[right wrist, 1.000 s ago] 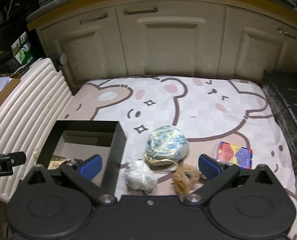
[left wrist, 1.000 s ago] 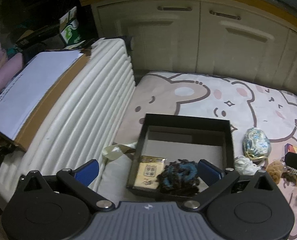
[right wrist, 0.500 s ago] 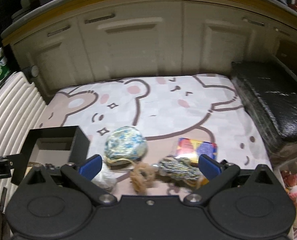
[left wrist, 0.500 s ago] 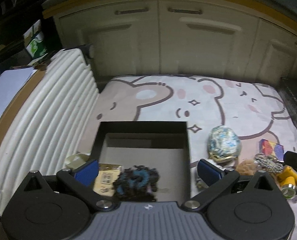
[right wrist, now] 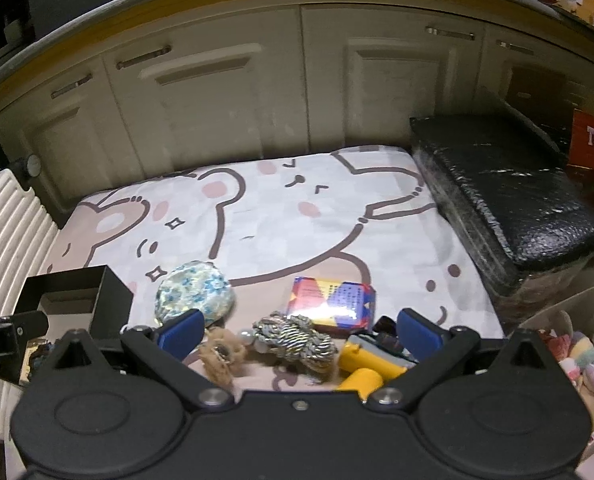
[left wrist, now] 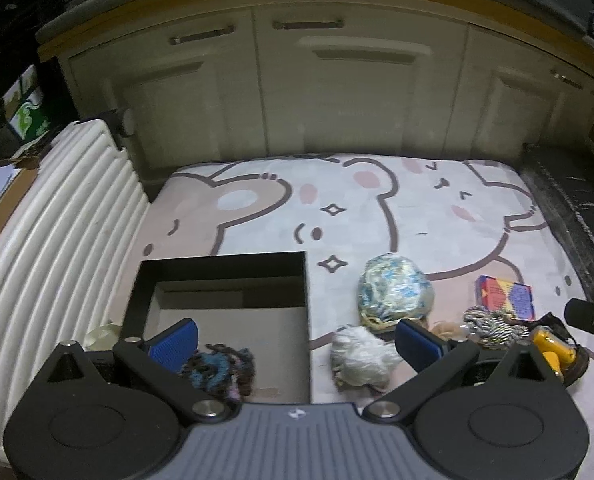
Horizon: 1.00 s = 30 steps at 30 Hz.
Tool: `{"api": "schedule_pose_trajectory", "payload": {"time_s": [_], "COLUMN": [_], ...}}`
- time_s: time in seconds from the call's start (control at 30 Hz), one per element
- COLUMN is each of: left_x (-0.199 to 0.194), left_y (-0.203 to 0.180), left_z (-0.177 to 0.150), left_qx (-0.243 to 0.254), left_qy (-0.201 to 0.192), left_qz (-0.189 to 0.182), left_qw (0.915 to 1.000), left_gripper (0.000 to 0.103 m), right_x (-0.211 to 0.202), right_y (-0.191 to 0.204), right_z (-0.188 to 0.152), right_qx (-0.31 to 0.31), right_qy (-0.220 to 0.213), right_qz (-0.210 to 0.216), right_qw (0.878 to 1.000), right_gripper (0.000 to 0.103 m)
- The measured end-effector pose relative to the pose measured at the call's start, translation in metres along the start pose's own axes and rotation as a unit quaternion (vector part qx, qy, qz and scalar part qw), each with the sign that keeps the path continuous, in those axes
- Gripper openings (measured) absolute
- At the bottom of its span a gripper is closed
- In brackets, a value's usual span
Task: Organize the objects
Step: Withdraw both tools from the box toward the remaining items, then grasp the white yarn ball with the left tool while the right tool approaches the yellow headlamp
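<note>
Since a second ago both views have swung right — the box [left wrist: 225,280] now sits left of the left hand-held gripper [left wrist: 297,336] rather than ahead, and a yellow tool [right wrist: 363,364] has come into view.

The left hand-held gripper hangs spread wide, empty; one dark scrunchie [left wrist: 221,368] lies in the box by its left finger, one white puff [left wrist: 357,356] by its right.

The right hand-held gripper [right wrist: 297,330] is equally spread, holding nothing — between its fingers lie one tan scrunchie [right wrist: 221,354] and one striped scrunchie [right wrist: 297,340], with one floral pouch [right wrist: 195,294] and one colourful packet [right wrist: 333,300] just ahead.
</note>
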State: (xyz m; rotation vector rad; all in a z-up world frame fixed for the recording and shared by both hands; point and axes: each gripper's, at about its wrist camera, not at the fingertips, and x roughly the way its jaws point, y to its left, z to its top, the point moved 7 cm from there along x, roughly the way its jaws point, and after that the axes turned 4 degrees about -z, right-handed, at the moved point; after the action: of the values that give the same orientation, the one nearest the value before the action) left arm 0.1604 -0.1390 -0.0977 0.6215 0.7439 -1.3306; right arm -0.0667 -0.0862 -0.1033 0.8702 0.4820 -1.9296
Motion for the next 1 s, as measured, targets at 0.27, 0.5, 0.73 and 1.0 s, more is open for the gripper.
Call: {"api": "schedule_pose_trajectory", "payload": {"time_s": [0.27,0.5,0.73,1.0], "left_x": [0.007,0.017,0.030,0.054], "left_y": [-0.018,-0.035,-0.045,-0.045], "left_z": [0.002,0.002,0.000,-0.002], "left_qx": [0.018,0.037,0.040,0.012], "left_qy": [-0.004,0.003,0.020,0.049], "left_qz": [-0.014,-0.030,-0.041,-0.066], "left_qw": [0.9997,0.9989,0.9982,0.9966], "left_gripper": [0.103,0.103,0.103,0.094], "right_x": [0.005,0.011,0.018,0.024], "right_y": [-0.015,-0.026,-0.035,-0.048], "right_z": [0.000,-0.001,-0.001,0.000], "right_qx": [0.002,0.002,0.007,0.018], "right_qy": [-0.002,-0.001,-0.003,-0.008], "right_qz": [-0.017,-0.034,-0.038,-0.033], "right_qw": [1.000,0.999,0.999,0.999], "right_gripper": [0.103,0.103,0.103,0.103]}}
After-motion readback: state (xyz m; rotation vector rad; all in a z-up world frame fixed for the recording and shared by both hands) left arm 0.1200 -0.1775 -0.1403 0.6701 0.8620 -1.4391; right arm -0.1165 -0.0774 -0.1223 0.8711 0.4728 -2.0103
